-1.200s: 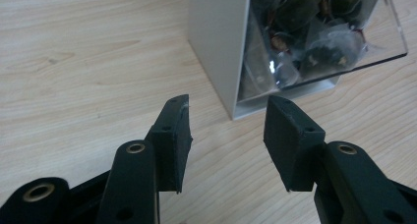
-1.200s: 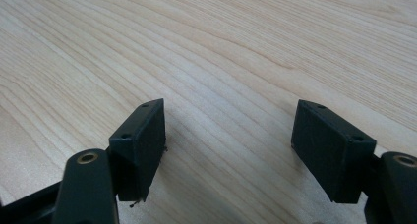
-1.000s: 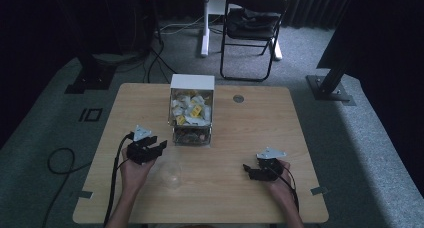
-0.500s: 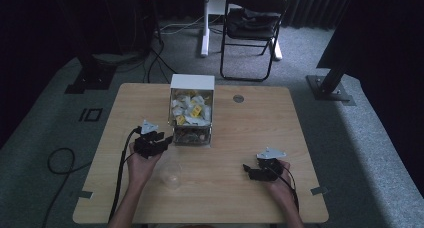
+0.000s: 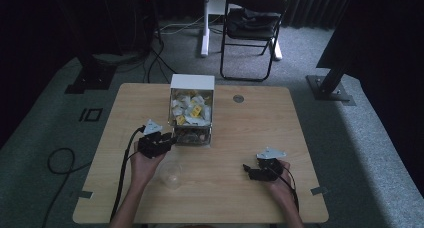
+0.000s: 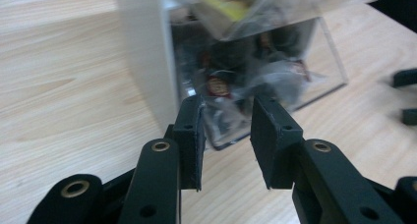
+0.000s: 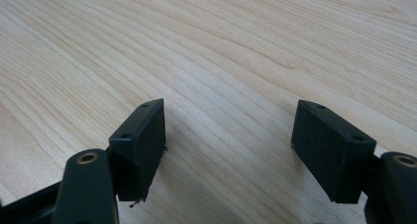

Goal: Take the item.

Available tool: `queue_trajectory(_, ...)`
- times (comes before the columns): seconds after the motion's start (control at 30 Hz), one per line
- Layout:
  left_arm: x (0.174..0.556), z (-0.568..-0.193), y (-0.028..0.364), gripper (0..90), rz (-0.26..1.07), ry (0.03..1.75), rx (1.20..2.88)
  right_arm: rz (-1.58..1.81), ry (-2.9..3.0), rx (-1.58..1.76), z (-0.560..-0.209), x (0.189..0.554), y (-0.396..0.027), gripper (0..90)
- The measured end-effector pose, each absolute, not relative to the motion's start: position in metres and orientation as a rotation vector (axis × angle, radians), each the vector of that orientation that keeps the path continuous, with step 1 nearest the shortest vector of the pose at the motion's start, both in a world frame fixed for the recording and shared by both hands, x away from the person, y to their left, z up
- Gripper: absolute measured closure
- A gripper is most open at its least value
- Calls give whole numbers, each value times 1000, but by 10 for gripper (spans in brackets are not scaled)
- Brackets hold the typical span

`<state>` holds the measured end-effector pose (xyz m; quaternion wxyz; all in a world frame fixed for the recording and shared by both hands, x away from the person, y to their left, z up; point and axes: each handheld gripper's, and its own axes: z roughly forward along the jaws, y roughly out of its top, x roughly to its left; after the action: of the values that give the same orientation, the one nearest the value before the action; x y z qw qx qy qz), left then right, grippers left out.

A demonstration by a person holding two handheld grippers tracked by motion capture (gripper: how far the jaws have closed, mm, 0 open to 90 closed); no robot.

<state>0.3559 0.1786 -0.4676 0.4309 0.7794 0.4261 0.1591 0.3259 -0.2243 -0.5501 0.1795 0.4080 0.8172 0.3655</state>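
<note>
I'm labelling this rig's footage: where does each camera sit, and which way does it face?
High view: above the near edge, facing forward and down on the table; both forearms, left gripper, right gripper.
Left gripper view: on that gripper, facing the clear box; own jaws open.
Right gripper view: facing bare tabletop; jaws wide open.
Shared: the box appears in the high and left gripper views.

floor: grey carpet | furniture: wooden table, black folding chair | light: dim

my light wooden table carries a clear box of wrapped packets at its middle, a clear cup near the box's front-left corner, and a small round disc just right of it.
</note>
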Motion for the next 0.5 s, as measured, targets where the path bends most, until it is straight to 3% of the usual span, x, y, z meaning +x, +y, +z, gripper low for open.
queue_trajectory(0.5,366,-480,170,664,306,998,1996,1033,2310,1152,-550,326,-224,289)
